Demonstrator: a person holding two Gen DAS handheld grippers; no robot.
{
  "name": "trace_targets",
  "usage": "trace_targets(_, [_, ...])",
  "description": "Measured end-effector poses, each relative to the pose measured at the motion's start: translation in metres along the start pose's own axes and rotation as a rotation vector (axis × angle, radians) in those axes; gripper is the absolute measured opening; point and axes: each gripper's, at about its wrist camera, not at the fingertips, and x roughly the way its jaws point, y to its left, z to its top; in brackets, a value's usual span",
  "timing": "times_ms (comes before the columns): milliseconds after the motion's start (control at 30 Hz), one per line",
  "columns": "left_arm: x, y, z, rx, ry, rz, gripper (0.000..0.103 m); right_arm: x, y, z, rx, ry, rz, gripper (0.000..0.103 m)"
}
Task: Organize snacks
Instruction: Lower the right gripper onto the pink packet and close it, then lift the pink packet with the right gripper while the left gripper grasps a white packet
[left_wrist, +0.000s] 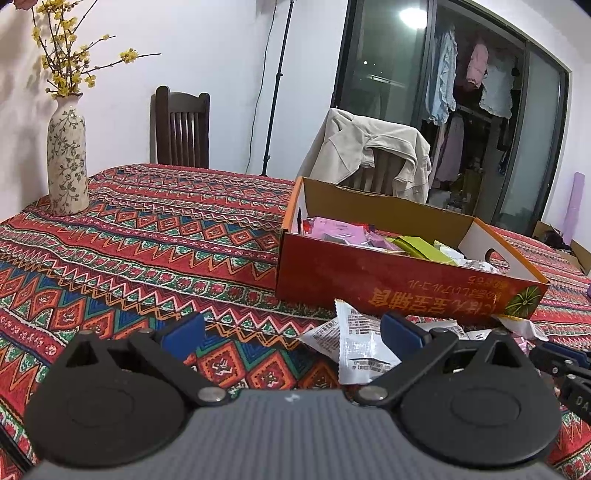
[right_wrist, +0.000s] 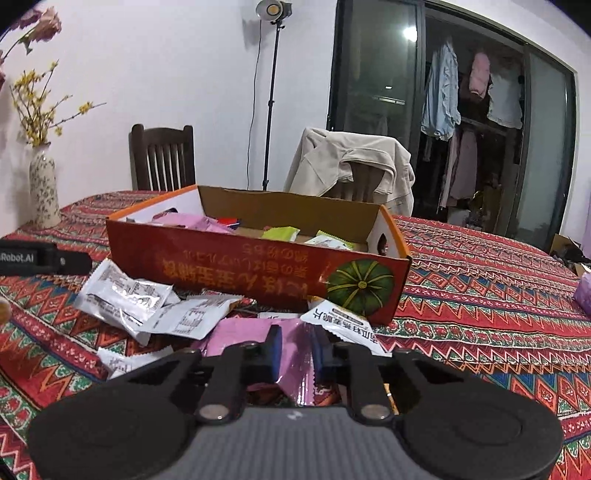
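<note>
An open orange cardboard box (right_wrist: 240, 266) stands on the patterned tablecloth and holds pink (right_wrist: 192, 223) and green snack packets (right_wrist: 280, 232). Loose white packets (right_wrist: 147, 306) and another white packet (right_wrist: 340, 321) lie in a heap against its near wall. My right gripper (right_wrist: 297, 350) is shut on a pink snack packet (right_wrist: 240, 336) at the front of that heap. In the left wrist view my left gripper (left_wrist: 291, 328) is open over the cloth, holding nothing. White packets (left_wrist: 358, 343) lie by its right finger, in front of the box (left_wrist: 388, 280).
A flowered vase (left_wrist: 66, 162) with yellow branches stands at the table's far left. A dark wooden chair (left_wrist: 181, 129) and a chair draped with a beige jacket (left_wrist: 369, 155) sit behind the table. A light stand (right_wrist: 271, 92) is by the wall.
</note>
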Motion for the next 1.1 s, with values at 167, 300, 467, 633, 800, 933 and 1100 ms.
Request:
trace_targets(167, [0.0,0.001,0.0,-0.007,0.0,0.009,0.103,0.0,0.002,-0.002,-0.006,0.015,0.041,0.024])
trace_targets(300, [0.0,0.001,-0.001,-0.009,0.002,0.004,0.103,0.003,0.01,0.0,-0.039,0.043,0.095,0.075])
trace_targets(467, [0.0,0.002,-0.001,-0.014,0.003,-0.003,0.103,0.019,0.027,0.009,-0.109,0.115,0.076,0.075])
trace_targets(633, [-0.001,0.004,0.0,-0.022,0.002,-0.014,0.103,0.04,0.032,0.016,-0.098,0.172,0.019,0.078])
trace_targets(800, [-0.001,0.004,-0.001,-0.025,0.004,-0.025,0.103,0.048,0.023,0.017,-0.034,0.203,0.059,0.068])
trace_targets(933, [-0.001,0.005,-0.001,-0.029,0.005,-0.023,0.103,0.041,0.029,0.013,-0.061,0.177,0.059,0.062])
trace_targets(1100, [-0.001,0.005,-0.001,-0.03,0.008,-0.022,0.103,0.027,0.029,0.006,-0.06,0.122,0.049,0.06])
